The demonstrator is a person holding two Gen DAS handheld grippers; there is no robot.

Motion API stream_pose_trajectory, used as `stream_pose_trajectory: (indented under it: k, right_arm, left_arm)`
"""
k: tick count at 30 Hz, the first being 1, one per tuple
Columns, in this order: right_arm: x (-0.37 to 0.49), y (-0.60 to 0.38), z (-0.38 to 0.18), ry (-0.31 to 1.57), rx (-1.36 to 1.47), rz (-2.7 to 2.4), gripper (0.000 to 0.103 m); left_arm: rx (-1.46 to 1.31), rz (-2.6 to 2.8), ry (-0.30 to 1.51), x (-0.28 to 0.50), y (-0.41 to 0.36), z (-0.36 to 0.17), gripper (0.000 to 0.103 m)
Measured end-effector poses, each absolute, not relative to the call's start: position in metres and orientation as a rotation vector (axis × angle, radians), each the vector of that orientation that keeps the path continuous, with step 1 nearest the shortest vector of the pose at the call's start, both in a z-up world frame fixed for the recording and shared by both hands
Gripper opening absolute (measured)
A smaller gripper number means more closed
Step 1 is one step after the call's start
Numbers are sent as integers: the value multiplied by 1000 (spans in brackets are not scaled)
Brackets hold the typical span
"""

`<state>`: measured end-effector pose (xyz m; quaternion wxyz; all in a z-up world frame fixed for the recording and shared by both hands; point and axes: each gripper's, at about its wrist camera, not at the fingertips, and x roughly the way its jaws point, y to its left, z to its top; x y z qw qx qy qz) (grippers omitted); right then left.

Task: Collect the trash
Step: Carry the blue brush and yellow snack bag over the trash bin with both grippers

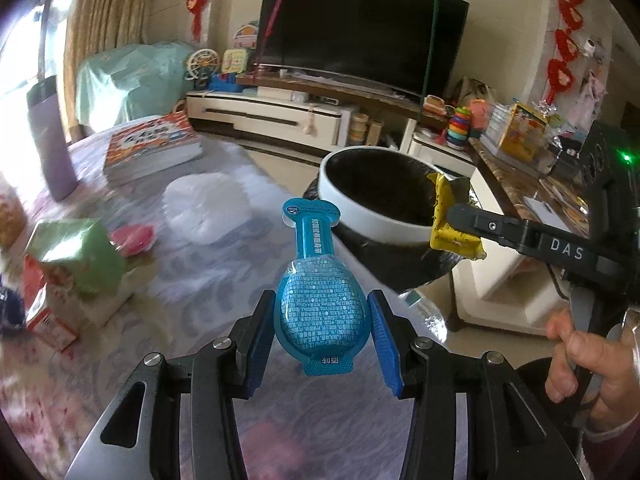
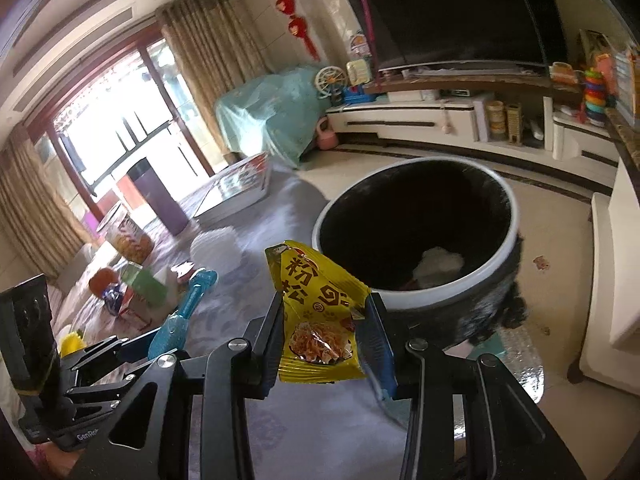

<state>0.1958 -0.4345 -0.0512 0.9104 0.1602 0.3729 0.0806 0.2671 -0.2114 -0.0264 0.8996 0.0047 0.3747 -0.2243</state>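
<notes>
A blue spoon-shaped packet (image 1: 320, 304) sits clamped in the left gripper (image 1: 322, 336) at lower centre, while the right gripper (image 2: 326, 336) pinches a yellow snack wrapper (image 2: 320, 320). Just beyond both, right of centre, the white-rimmed trash bin (image 2: 452, 292) gapes open past the table edge (image 1: 280, 184). Boxes (image 1: 76, 276) and a book (image 1: 154, 148) crowd the left.

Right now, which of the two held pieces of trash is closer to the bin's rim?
The yellow snack packet in the right gripper: in the left wrist view it overlaps the bin's white rim. The blue pouch in the left gripper sits short of it.
</notes>
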Motion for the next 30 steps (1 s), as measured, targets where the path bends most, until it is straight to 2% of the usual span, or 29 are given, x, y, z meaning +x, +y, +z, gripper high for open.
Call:
stream_pose_trajectory:
  k: [30]
  right_arm:
    - [240,-505,-60,772,395,72,40]
  left_arm:
    - [52,-517,760,345,-286,-22,44]
